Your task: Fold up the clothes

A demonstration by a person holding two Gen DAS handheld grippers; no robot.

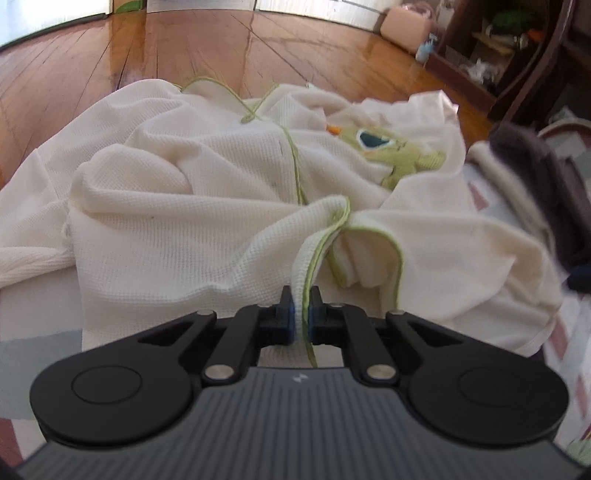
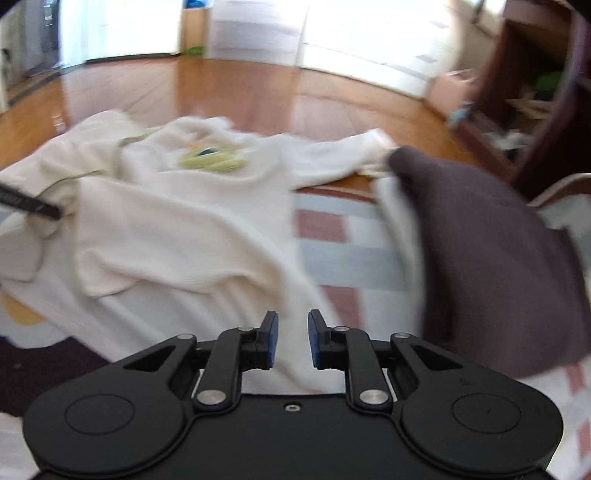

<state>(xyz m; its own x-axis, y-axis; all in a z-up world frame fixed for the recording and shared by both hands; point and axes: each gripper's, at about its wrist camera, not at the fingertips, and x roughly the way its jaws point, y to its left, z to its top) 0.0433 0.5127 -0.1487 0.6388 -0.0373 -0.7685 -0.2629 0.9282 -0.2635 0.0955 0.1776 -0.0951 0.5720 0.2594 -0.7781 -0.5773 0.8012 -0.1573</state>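
A cream waffle-knit garment [image 1: 177, 206] with green trim and a green embroidered patch [image 1: 391, 151] lies crumpled in the left wrist view. My left gripper [image 1: 301, 306] is shut on a fold of its green-edged hem, which rises between the blue pads. In the right wrist view the same garment [image 2: 177, 221] lies spread out to the left, blurred. My right gripper [image 2: 292, 321] hovers over the garment's near right edge, its jaws a little apart and no cloth pinched between the pads. A black finger of the left gripper [image 2: 29, 203] shows at the left edge.
A dark grey-brown garment [image 2: 498, 258] lies heaped at the right, over a white cloth. The clothes rest on a checked pink, blue and white mat [image 2: 332, 254]. Beyond is polished wooden floor [image 1: 184, 48], a pink box [image 1: 406, 27] and a dark wooden shelf [image 2: 535, 92].
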